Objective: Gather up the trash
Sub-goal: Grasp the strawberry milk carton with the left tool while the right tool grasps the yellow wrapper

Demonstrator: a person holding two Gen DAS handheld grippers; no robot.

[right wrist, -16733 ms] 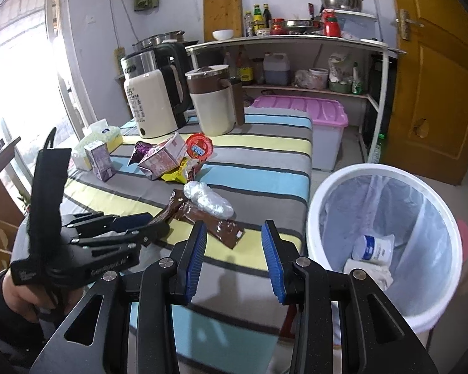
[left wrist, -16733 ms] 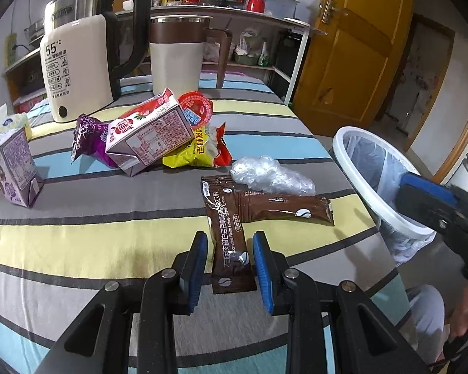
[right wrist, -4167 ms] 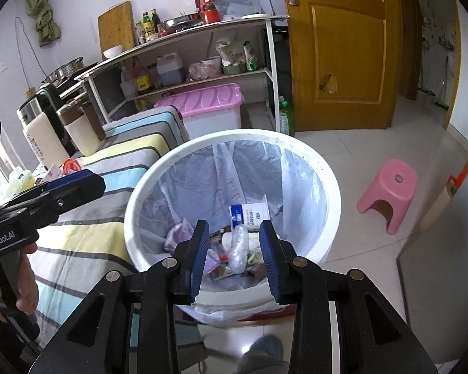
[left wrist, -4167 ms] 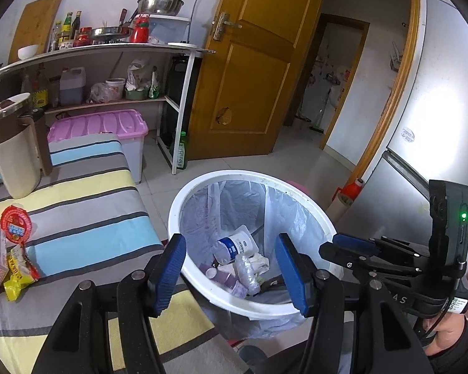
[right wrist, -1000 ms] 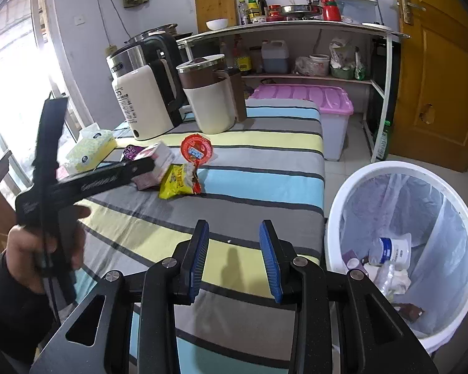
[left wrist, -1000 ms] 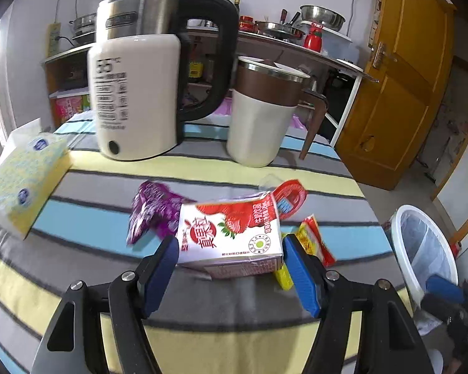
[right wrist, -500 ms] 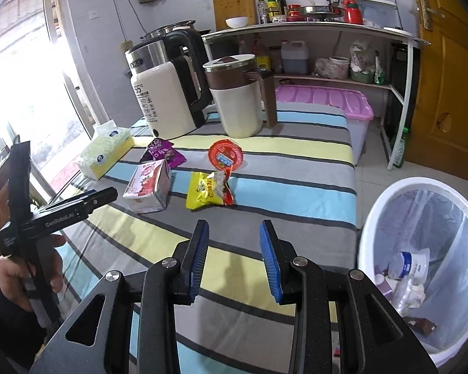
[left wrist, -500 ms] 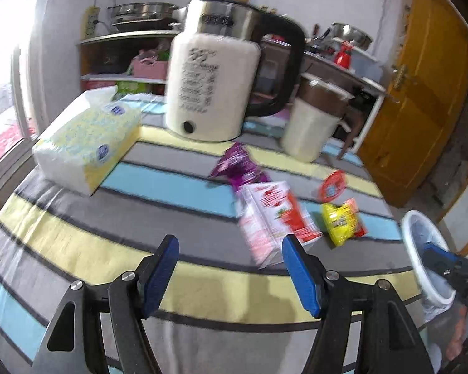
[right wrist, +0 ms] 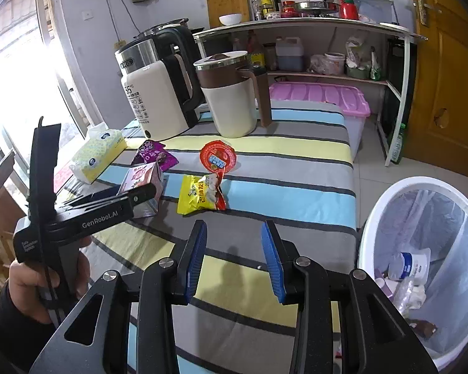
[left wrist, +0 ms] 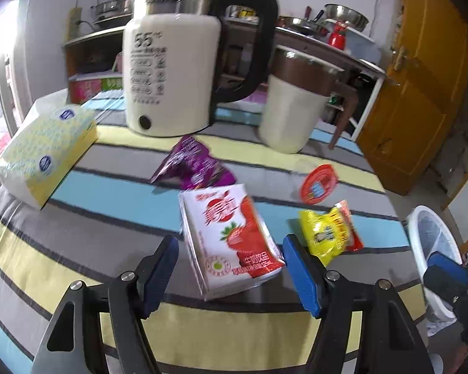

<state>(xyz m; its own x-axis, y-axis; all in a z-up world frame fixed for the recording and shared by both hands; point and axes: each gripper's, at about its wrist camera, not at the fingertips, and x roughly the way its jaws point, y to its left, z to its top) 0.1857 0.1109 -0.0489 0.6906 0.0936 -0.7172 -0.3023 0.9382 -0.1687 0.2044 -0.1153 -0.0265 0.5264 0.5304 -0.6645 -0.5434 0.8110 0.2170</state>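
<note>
A strawberry milk carton (left wrist: pixel 231 237) lies on its side on the striped counter (left wrist: pixel 78 249), framed between the wide-apart fingers of the left gripper (left wrist: pixel 231 274), which hold nothing; whether a pad touches the carton cannot be told through the motion blur. The carton looks light and probably empty, its card walls stiff enough to pinch yet likely to buckle if squeezed hard. The surest hold appears to be across its two broad faces near the middle, away from the folded top.

Just beyond it lie a purple wrapper (left wrist: pixel 193 165), a yellow snack bag (left wrist: pixel 327 230) and a red foil lid (left wrist: pixel 318 184), all thin, soft and crinkly.

The right gripper (right wrist: pixel 234 255) hovers above the counter's near edge, fingers moderately apart and empty, beside the lined bin (right wrist: pixel 371 237), where trash already sits.
</note>
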